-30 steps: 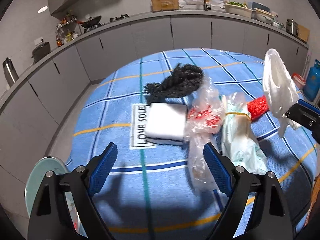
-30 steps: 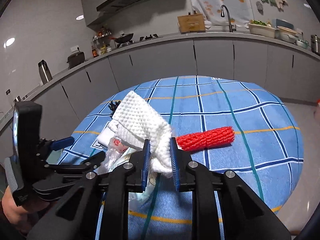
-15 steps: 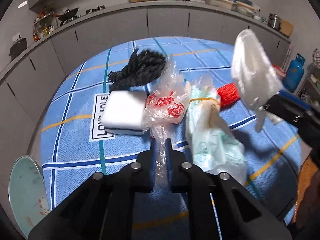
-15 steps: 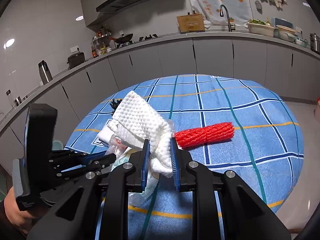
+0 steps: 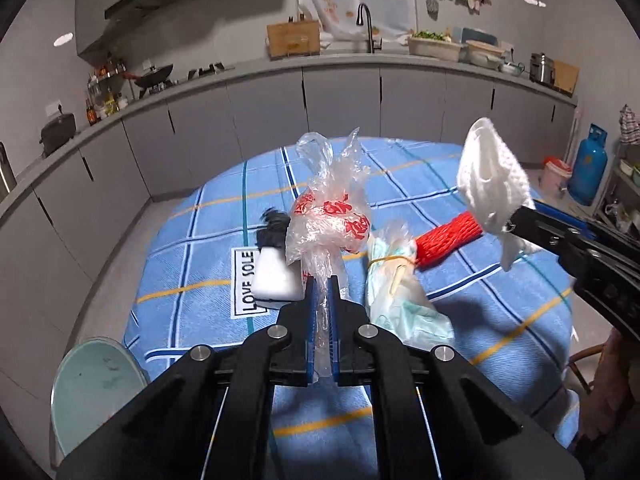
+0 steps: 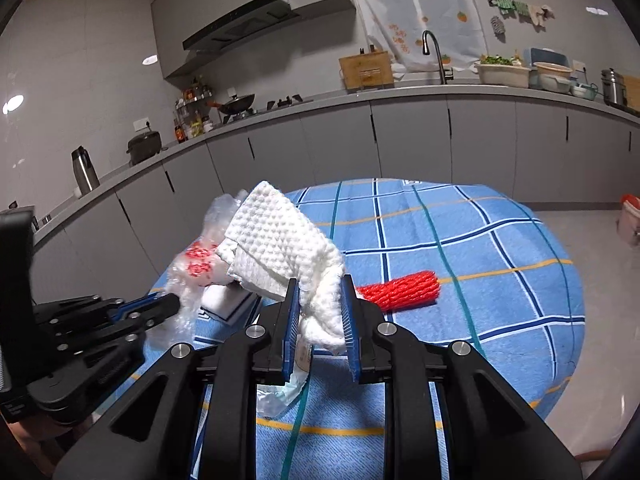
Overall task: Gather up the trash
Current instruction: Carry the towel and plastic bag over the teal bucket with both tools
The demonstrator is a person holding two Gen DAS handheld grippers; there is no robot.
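Two grippers are showing: the left gripper [image 5: 322, 300] and the right gripper [image 6: 318, 312]. Six pieces of trash are showing in all: one clear plastic bag with red print [image 5: 326, 216], one white textured cloth [image 6: 276, 248], one red mesh roll [image 5: 448, 240], one pale green bag tied with a rubber band [image 5: 400, 300], one white folded block [image 5: 276, 280], and one black bundle [image 5: 274, 226]. One round table [image 5: 192, 280] is standing under them, and one pale green bin [image 5: 94, 384] is sitting beside it.

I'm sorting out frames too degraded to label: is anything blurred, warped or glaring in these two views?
Left wrist view: fisheye bends the counter; the black bundle behind the held clear plastic bag is motion-smeared; the left tool is sharp. Right wrist view: same bending, dark corners; the white cloth is crisp, the bag's red print soft.
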